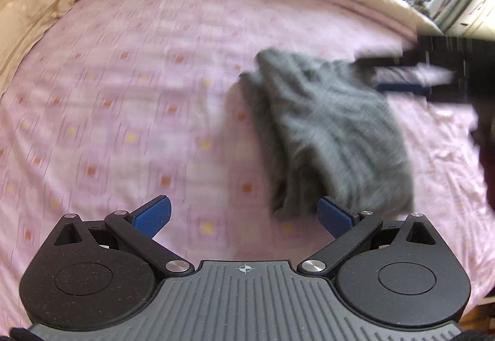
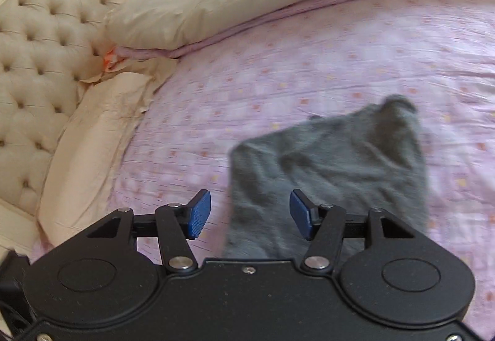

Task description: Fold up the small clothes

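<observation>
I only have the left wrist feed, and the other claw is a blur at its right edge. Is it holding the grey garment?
Observer: No. The right claw is open, with nothing between its blue pads.
Operator: Where is the cloth relative to it?
Observer: The grey garment lies on the pink sheet just ahead of the claw, and one far corner is bunched up.
Operator: Anything off to that claw's left?
Observer: A tufted headboard, with a cream pillow against it.
</observation>
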`<state>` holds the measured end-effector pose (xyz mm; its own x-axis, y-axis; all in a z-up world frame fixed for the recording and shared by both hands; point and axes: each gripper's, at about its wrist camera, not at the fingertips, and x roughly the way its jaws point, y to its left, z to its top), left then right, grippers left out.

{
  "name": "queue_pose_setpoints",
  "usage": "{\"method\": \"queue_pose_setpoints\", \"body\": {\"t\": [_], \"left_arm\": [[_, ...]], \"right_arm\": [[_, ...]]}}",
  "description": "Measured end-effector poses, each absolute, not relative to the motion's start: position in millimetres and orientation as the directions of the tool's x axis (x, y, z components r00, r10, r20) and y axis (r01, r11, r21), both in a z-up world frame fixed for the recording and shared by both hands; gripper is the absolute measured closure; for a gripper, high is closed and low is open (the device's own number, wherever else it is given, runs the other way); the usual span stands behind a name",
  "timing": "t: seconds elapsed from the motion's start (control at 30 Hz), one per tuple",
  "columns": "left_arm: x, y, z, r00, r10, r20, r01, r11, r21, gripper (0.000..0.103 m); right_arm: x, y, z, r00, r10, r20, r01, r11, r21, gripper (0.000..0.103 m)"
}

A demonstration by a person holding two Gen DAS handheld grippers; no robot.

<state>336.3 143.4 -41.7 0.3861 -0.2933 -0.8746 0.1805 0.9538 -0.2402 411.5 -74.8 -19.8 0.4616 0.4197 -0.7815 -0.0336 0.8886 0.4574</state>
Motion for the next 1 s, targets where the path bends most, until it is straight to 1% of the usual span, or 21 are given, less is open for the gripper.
{"method": "queue_pose_setpoints", "body": {"t": [0.1, 0.17, 0.3, 0.47, 0.53, 0.63, 0.67, 0.7, 0.73, 0.77, 0.8, 0.9, 0.93, 1.0], "left_arm": [[352.3, 134.9, -38.3, 0.388, -0.331, -0.860, 0.180, 0.943, -0.281, 0.001], [363.9, 130.7, -37.8, 0.388, -0.342, -0.856, 0.178, 0.939, -0.295, 0.001], [386.9, 128.8, -37.9, 0.390, -0.345, -0.854, 0.167, 0.938, -0.303, 0.001], [406.8, 136.2, -37.0, 0.389, -0.326, -0.861, 0.139, 0.945, -0.295, 0.001], [410.4, 140.2, -36.9, 0.387, -0.316, -0.866, 0.133, 0.949, -0.287, 0.001], [412.7, 147.5, -38.0, 0.380, -0.303, -0.874, 0.129, 0.953, -0.274, 0.001], [412.4, 149.5, -38.6, 0.377, -0.299, -0.877, 0.126, 0.954, -0.271, 0.001], [412.2, 151.3, -39.7, 0.373, -0.296, -0.879, 0.123, 0.955, -0.269, 0.001], [411.6, 152.6, -40.8, 0.369, -0.293, -0.882, 0.120, 0.956, -0.268, 0.001], [412.0, 154.2, -41.5, 0.365, -0.291, -0.884, 0.117, 0.957, -0.267, 0.001], [411.9, 155.4, -41.5, 0.364, -0.290, -0.885, 0.116, 0.957, -0.266, 0.001], [412.3, 156.2, -36.3, 0.379, -0.285, -0.881, 0.123, 0.959, -0.257, 0.001], [413.8, 155.0, -34.5, 0.386, -0.281, -0.879, 0.131, 0.960, -0.249, 0.001], [418.4, 149.4, -32.7, 0.394, -0.281, -0.875, 0.150, 0.959, -0.241, 0.001]], "right_arm": [[395.5, -86.9, -24.0, 0.439, 0.374, -0.817, -0.024, 0.914, 0.405, 0.039], [382.7, -88.2, -23.4, 0.419, 0.355, -0.836, -0.062, 0.929, 0.364, 0.039], [356.4, -57.5, -26.5, 0.384, 0.333, -0.861, -0.244, 0.936, 0.253, 0.039], [320.6, 0.2, -38.6, 0.420, 0.279, -0.864, -0.504, 0.863, 0.034, 0.040], [310.0, 21.9, -48.6, 0.445, 0.230, -0.865, -0.572, 0.817, -0.077, 0.040], [300.8, 44.6, -67.4, 0.493, 0.132, -0.860, -0.631, 0.734, -0.249, 0.040], [300.1, 48.6, -73.3, 0.500, 0.108, -0.859, -0.644, 0.709, -0.286, 0.040], [300.1, 50.6, -78.0, 0.504, 0.094, -0.858, -0.654, 0.690, -0.309, 0.042], [301.0, 50.6, -80.6, 0.503, 0.093, -0.859, -0.663, 0.679, -0.315, 0.050], [303.5, 48.0, -79.2, 0.503, 0.101, -0.859, -0.659, 0.688, -0.304, 0.063], [308.8, 42.8, -72.9, 0.499, 0.129, -0.857, -0.636, 0.727, -0.260, 0.089], [324.8, 21.7, -42.6, 0.551, 0.196, -0.811, -0.490, 0.863, -0.124, 0.087], [328.6, 18.5, -36.0, 0.555, 0.215, -0.803, -0.467, 0.880, -0.087, 0.087], [334.7, 23.9, -39.1, 0.536, 0.242, -0.809, -0.473, 0.880, -0.050, 0.086]]}}
